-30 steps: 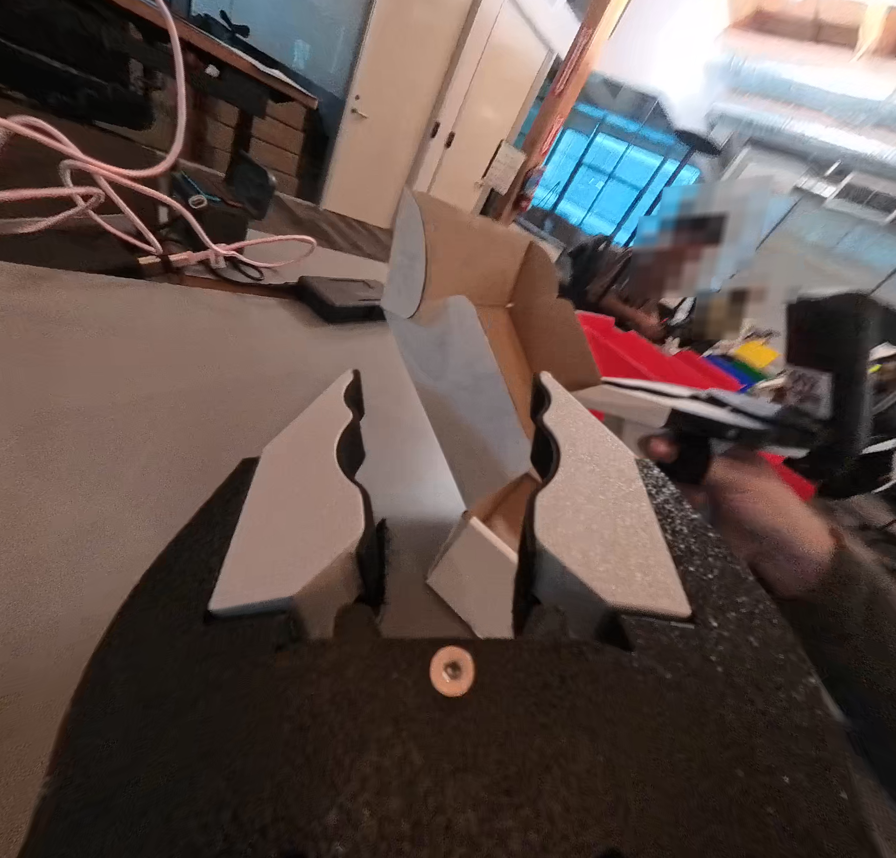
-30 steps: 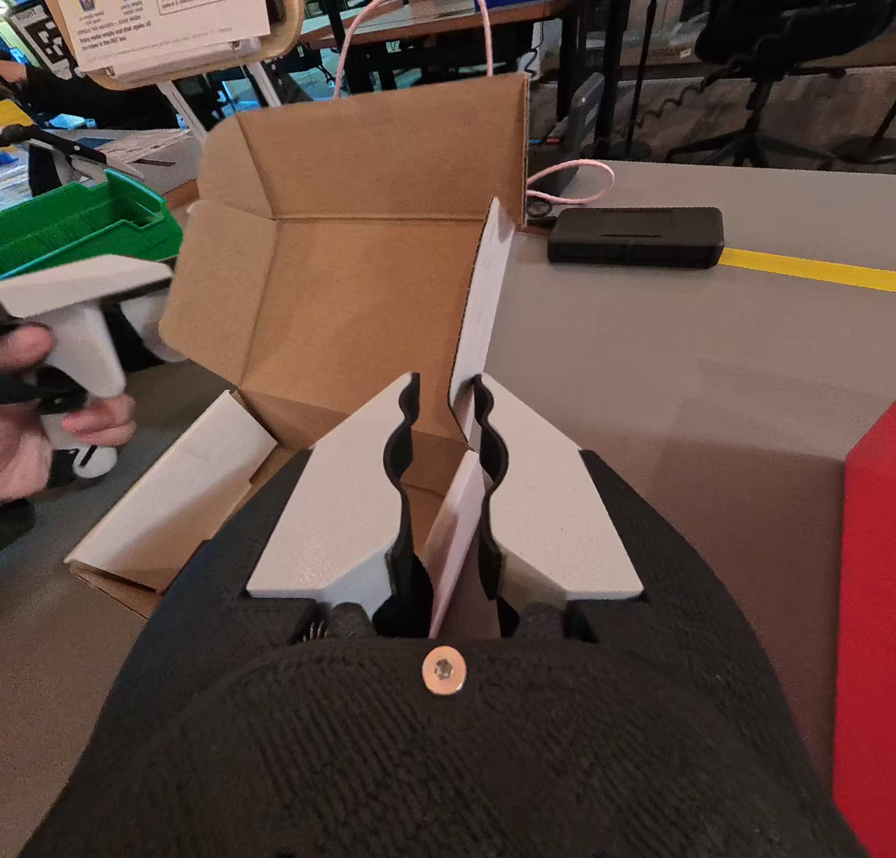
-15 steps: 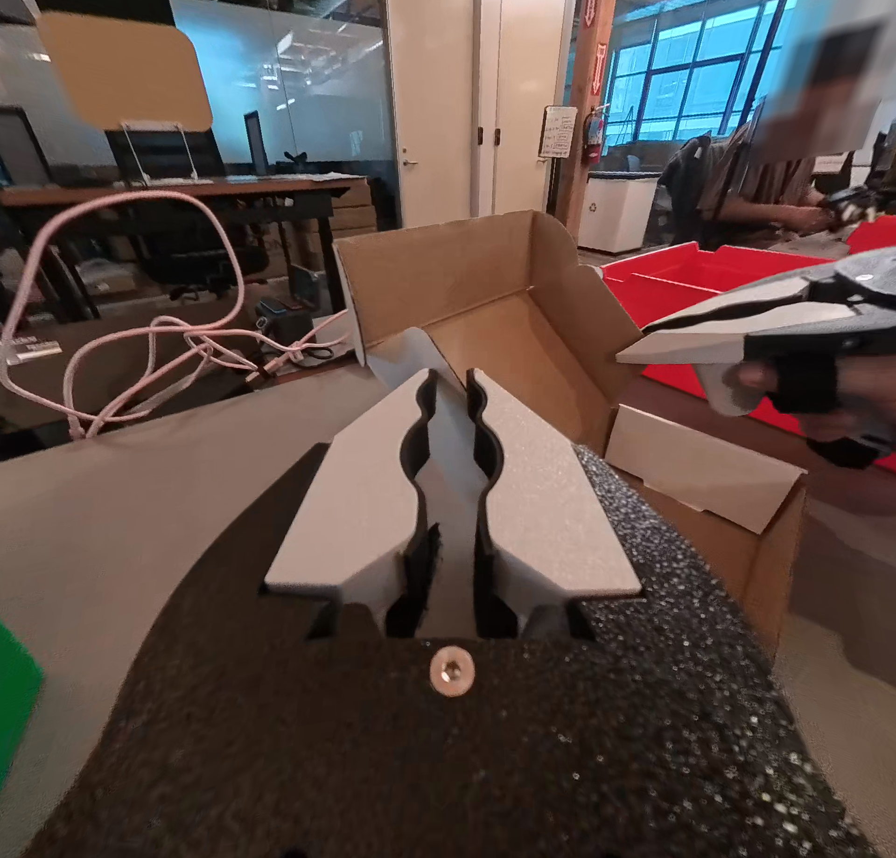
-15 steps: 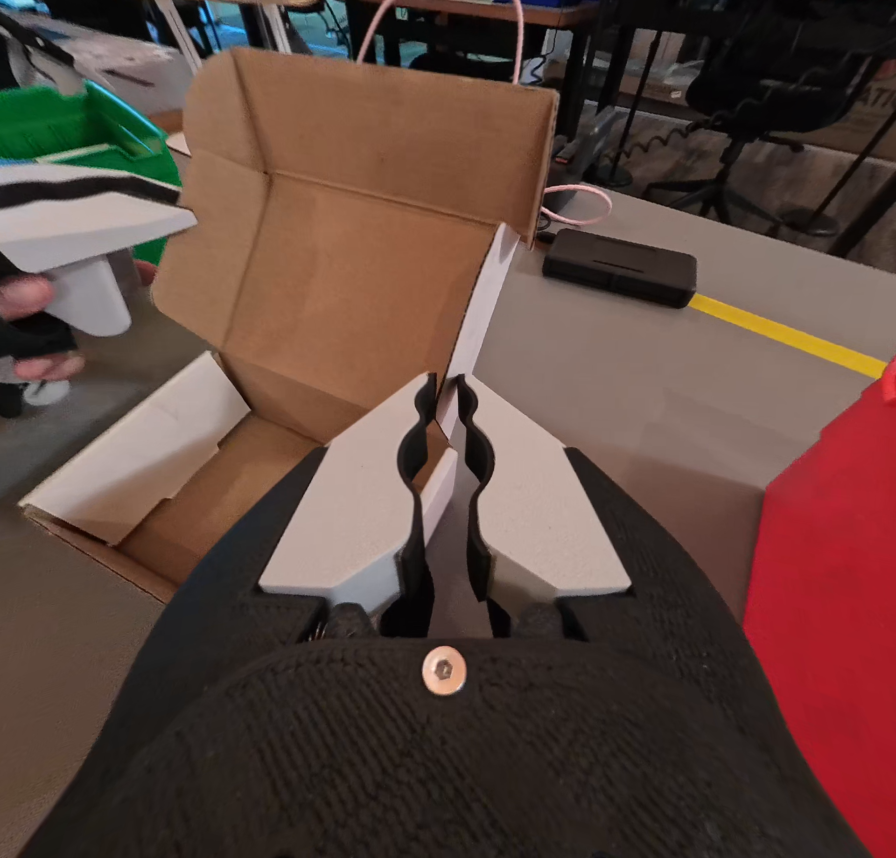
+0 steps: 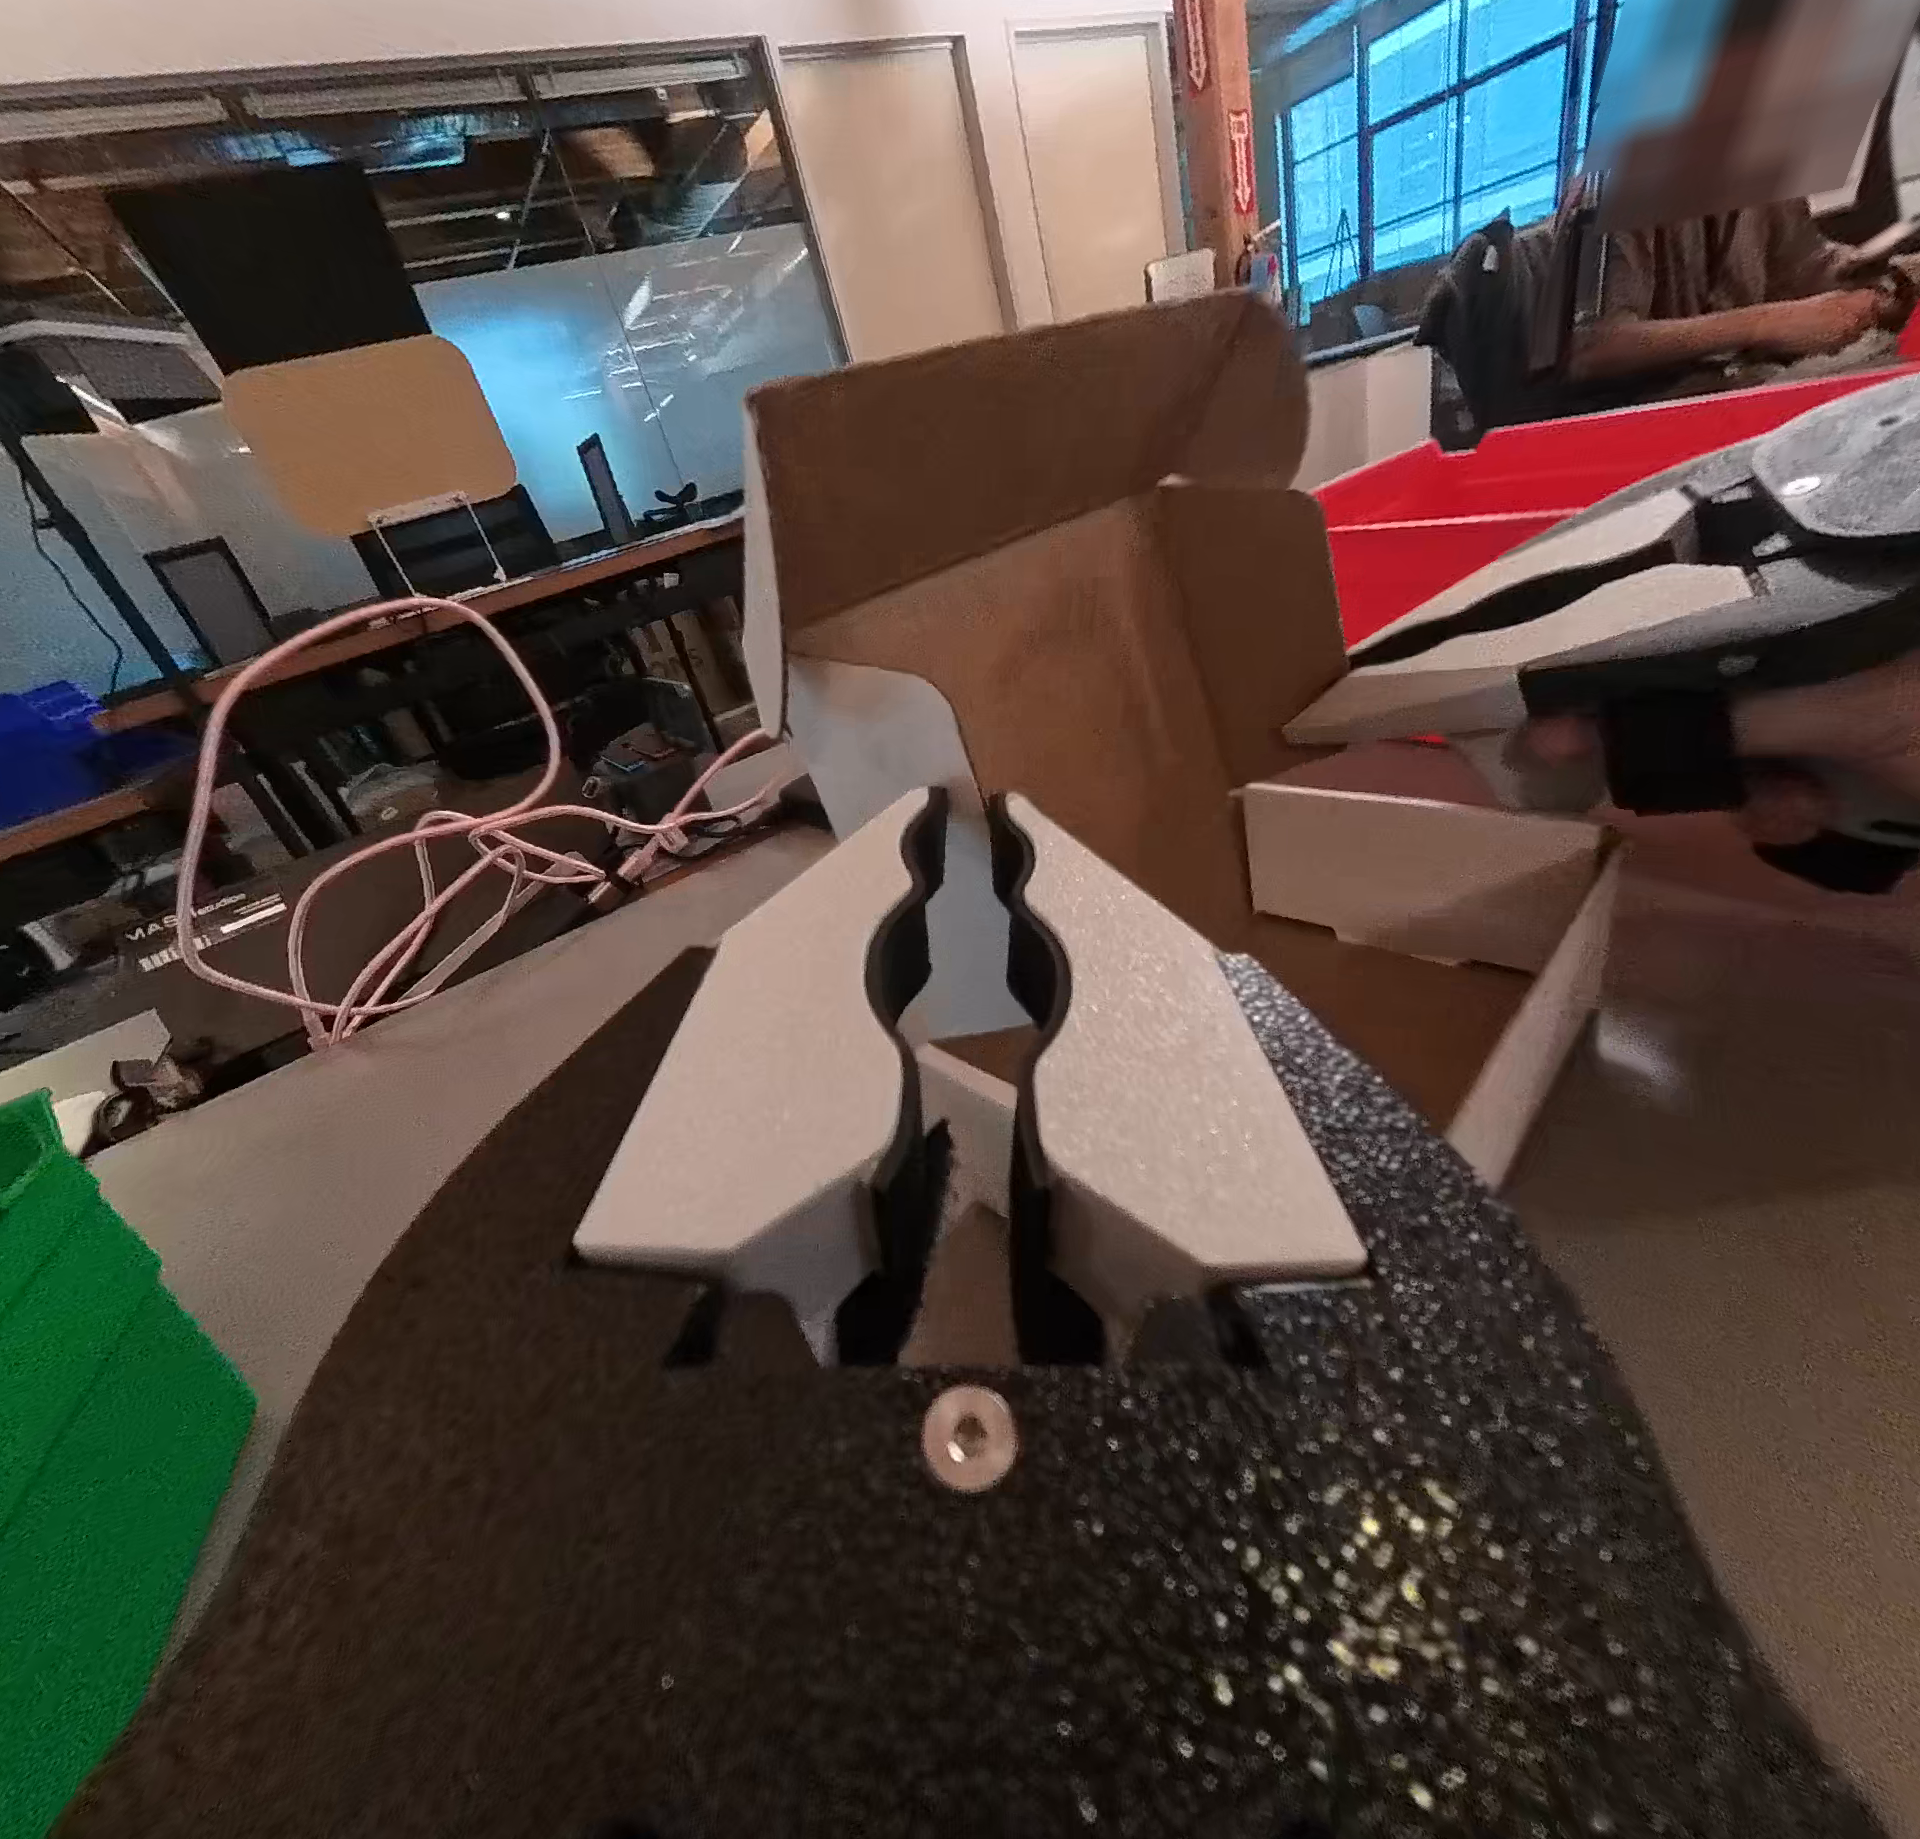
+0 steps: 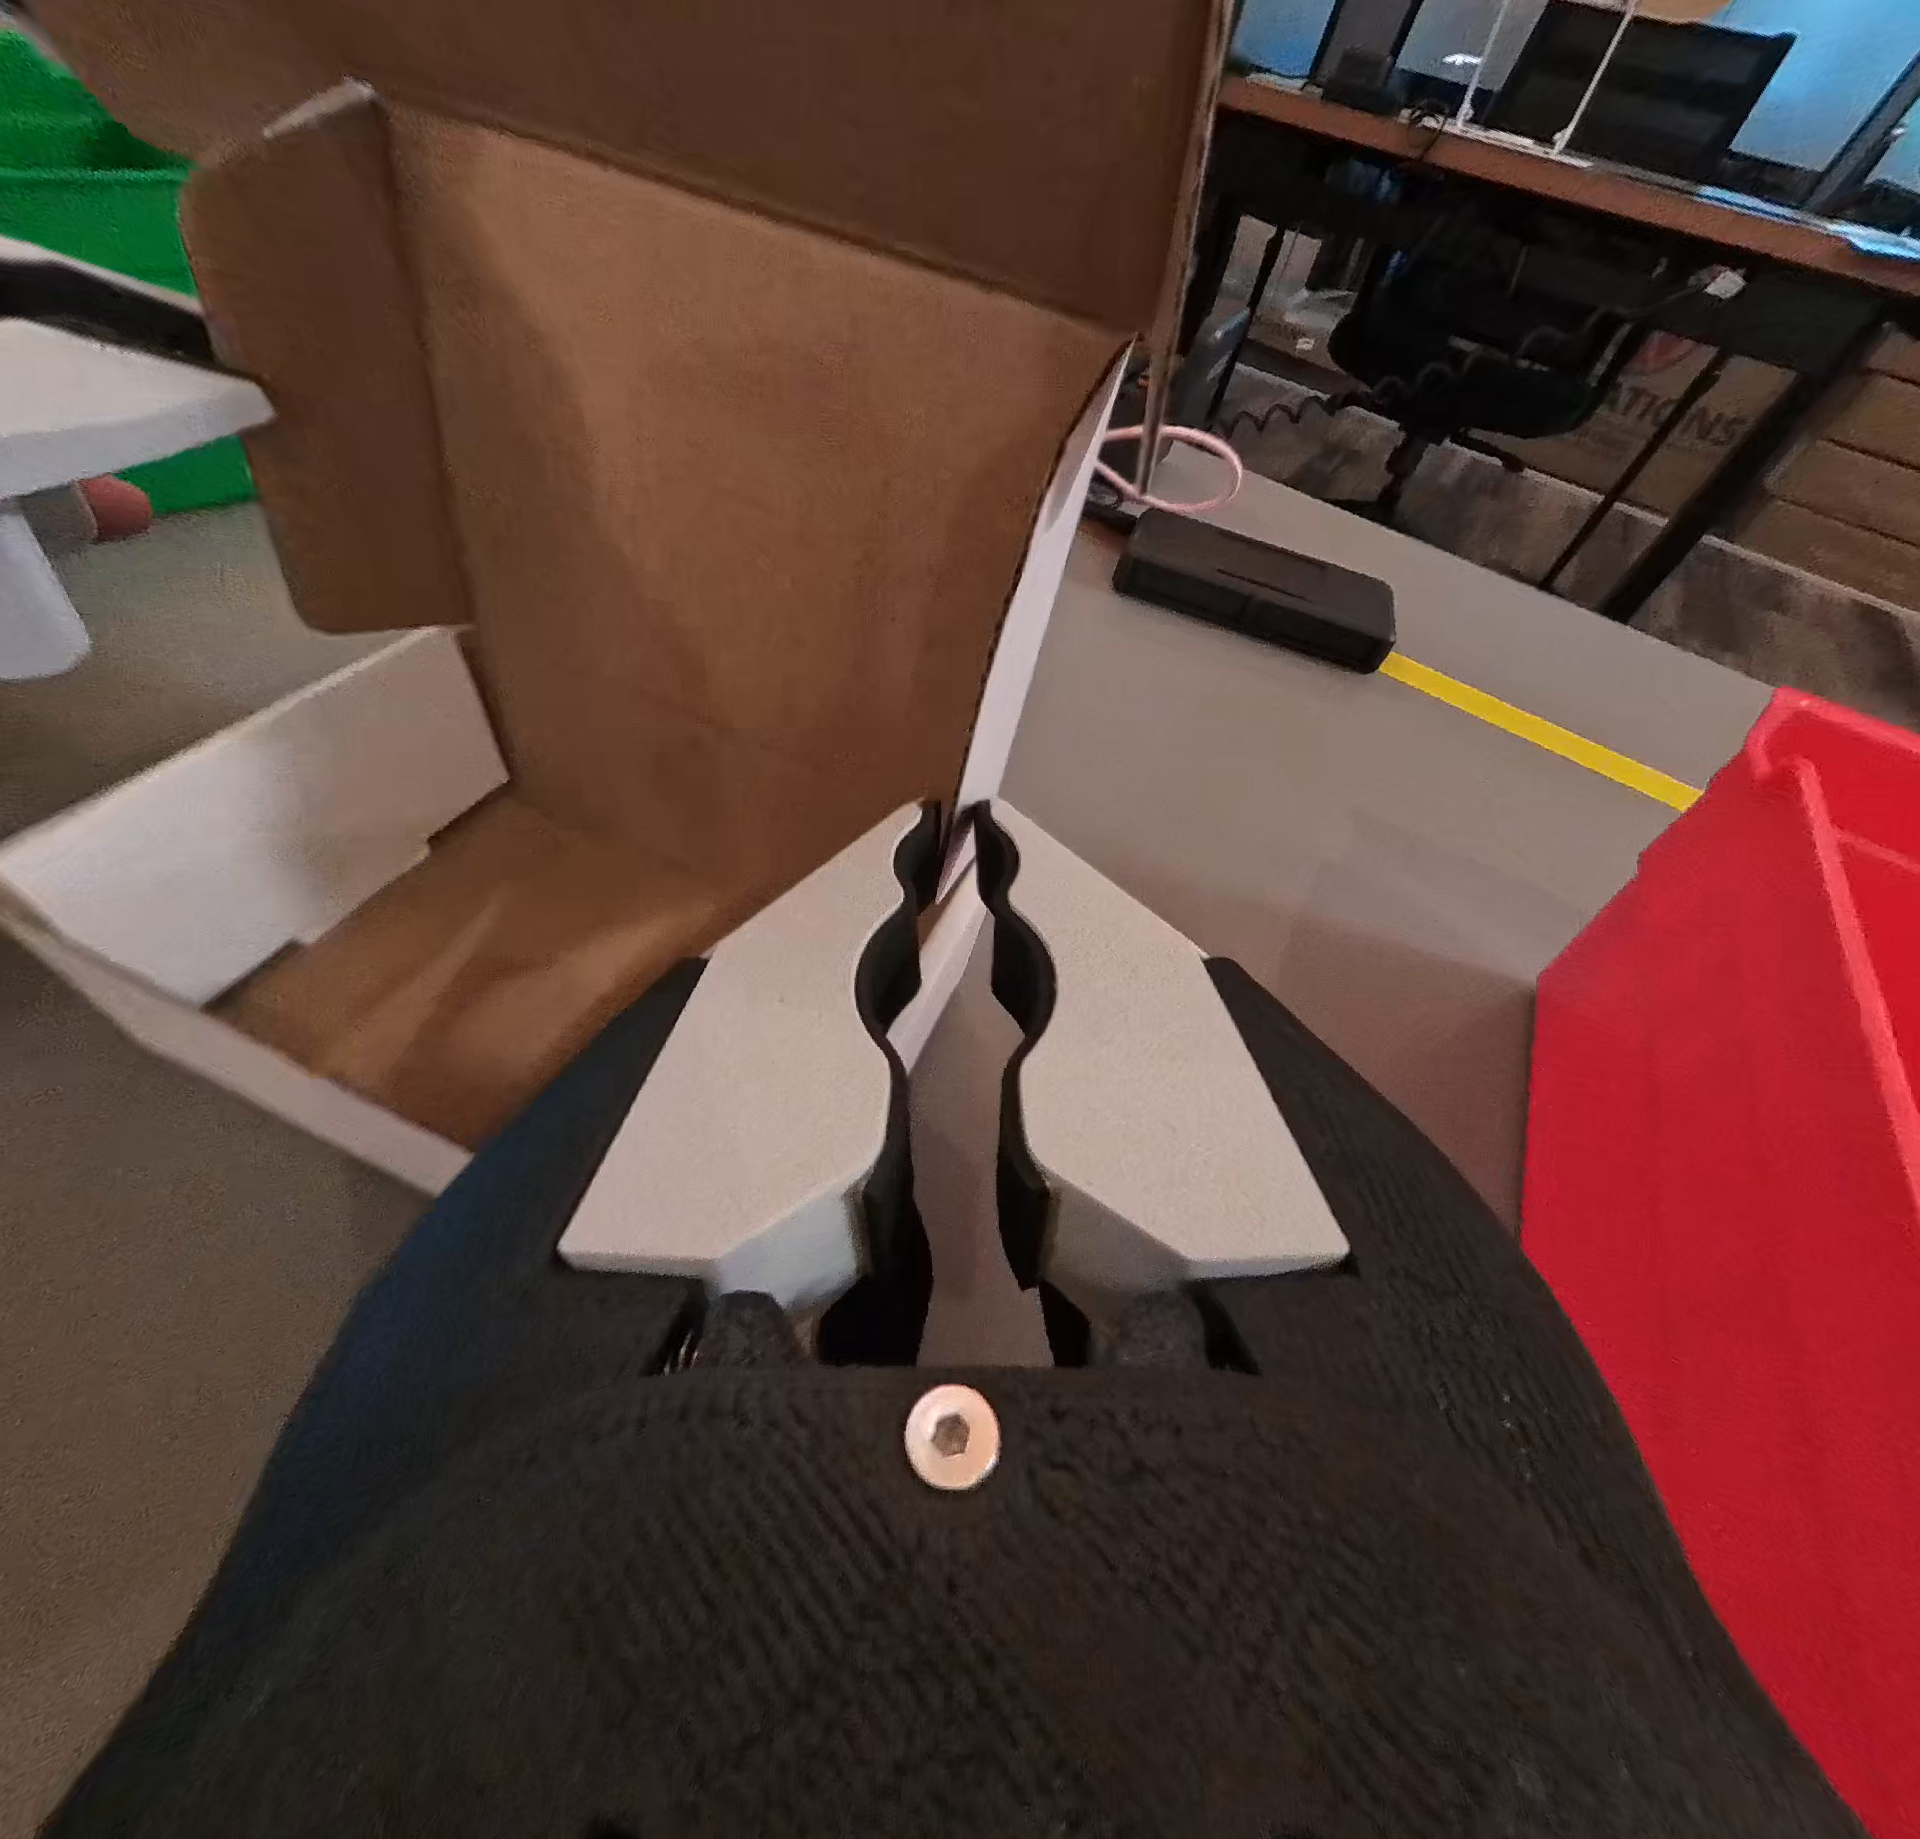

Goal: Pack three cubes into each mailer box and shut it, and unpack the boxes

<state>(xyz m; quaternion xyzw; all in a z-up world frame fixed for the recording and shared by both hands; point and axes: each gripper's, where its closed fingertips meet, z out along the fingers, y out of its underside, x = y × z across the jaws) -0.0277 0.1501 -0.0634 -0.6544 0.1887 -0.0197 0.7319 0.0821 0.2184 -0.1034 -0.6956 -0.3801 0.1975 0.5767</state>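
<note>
An open mailer box [image 5: 1091,646], brown inside and white outside, stands on the grey table with its lid raised. My left gripper [image 5: 966,802] is shut on the lid's white left side flap [image 5: 862,729]. My right gripper [image 6: 951,813] is shut on the lid's right side flap [image 6: 1039,646]. The box also shows in the right wrist view [image 6: 727,439]. The part of its floor [image 6: 468,958] that I see is bare cardboard. Each view shows the other gripper at the far flap, the right gripper [image 5: 1325,688] and the left gripper [image 6: 260,376].
A red bin [image 6: 1714,1166] stands close on the right and also shows in the left wrist view [image 5: 1558,501]. A green bin [image 5: 83,1374] is at the left. A black device [image 6: 1257,594], a pink cable [image 5: 416,802] and a yellow tape line [image 6: 1538,740] lie behind the box. A person [image 5: 1662,303] sits at the back. The left gripper's tips are roughly 15 cm from the right gripper's. Measured from the fingertips, the black device [image 6: 1257,594] is 30 cm or so from the right gripper and 35 cm from the left.
My left gripper went from wide open around the flap to shut on it. My right gripper narrowed onto its flap. The lid now stands more upright and closer to both cameras.
</note>
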